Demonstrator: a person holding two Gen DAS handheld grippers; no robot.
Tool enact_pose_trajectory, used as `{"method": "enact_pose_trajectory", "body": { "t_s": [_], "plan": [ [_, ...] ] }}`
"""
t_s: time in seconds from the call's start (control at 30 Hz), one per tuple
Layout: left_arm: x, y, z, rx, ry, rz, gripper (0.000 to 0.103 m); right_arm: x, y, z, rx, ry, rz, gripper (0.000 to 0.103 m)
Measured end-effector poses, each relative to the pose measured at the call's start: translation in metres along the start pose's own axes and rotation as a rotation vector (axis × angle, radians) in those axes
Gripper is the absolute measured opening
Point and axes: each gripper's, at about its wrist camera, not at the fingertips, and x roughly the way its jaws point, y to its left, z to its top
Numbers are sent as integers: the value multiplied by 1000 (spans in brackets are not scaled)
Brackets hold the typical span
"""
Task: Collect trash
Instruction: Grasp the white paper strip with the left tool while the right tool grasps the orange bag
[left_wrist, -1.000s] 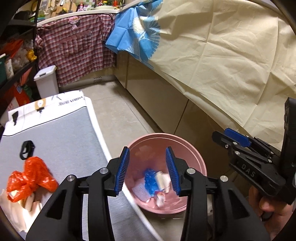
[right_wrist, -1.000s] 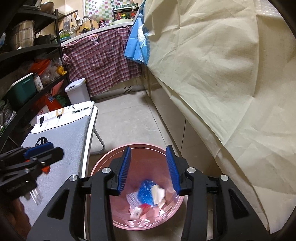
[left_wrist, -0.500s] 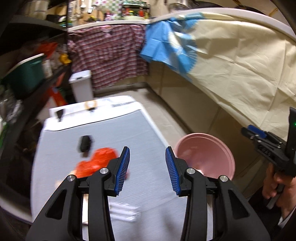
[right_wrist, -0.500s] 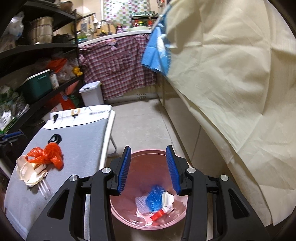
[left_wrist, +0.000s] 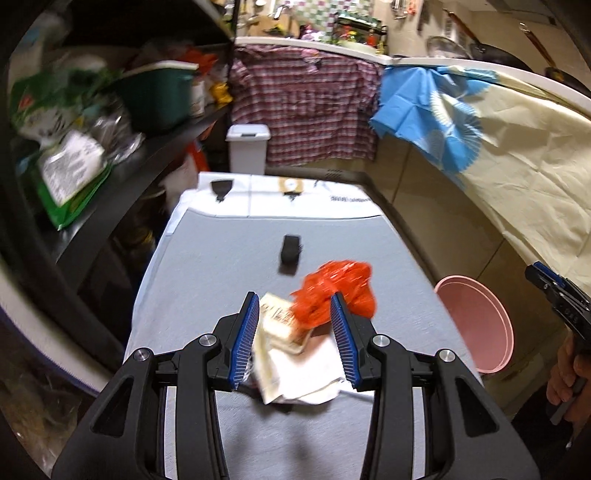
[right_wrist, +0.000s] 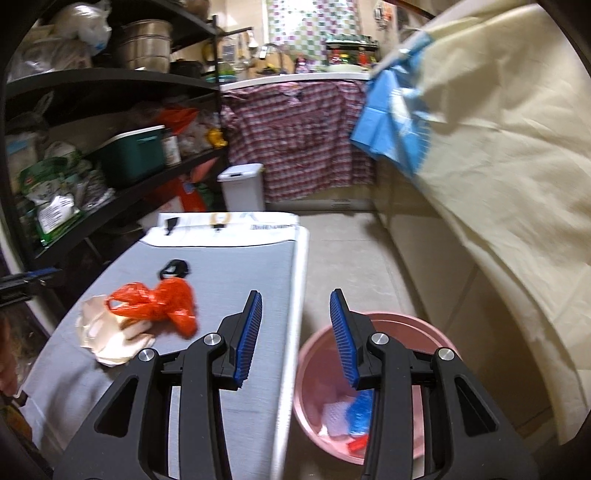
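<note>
The grey padded surface (left_wrist: 229, 266) carries the trash; beside it on the floor stands the pink bucket (right_wrist: 317, 354) (wrappers already lie inside). An orange plastic bag (left_wrist: 336, 291) lies on crumpled cream paper (left_wrist: 291, 362). The left hand-held gripper (left_wrist: 293, 339) hovers over that pile, jaws apart, gripping nothing. The right hand-held gripper (right_wrist: 295, 336), also apart and empty, hangs at the surface's edge above the bucket.
</note>
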Motion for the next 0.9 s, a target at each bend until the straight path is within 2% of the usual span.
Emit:
{"method": "enact_pose_trajectory", "body": {
  "t_s": [0.23,0.5,0.6,0.9],
  "plan": [
    [7,23,-8,-44,15,8,40,18,38,3,-12,-7,91,39],
    [14,37,-14,-72,31,-3,40,57,70,-5,-24,47,161,37],
    [24,44,-17,-95,59,-8,40,70,81,-6,-32,61,182,37],
    [38,36,-21,-90,100,-38,40,106,102,-9,-48,115,232,37]
  ]
}}
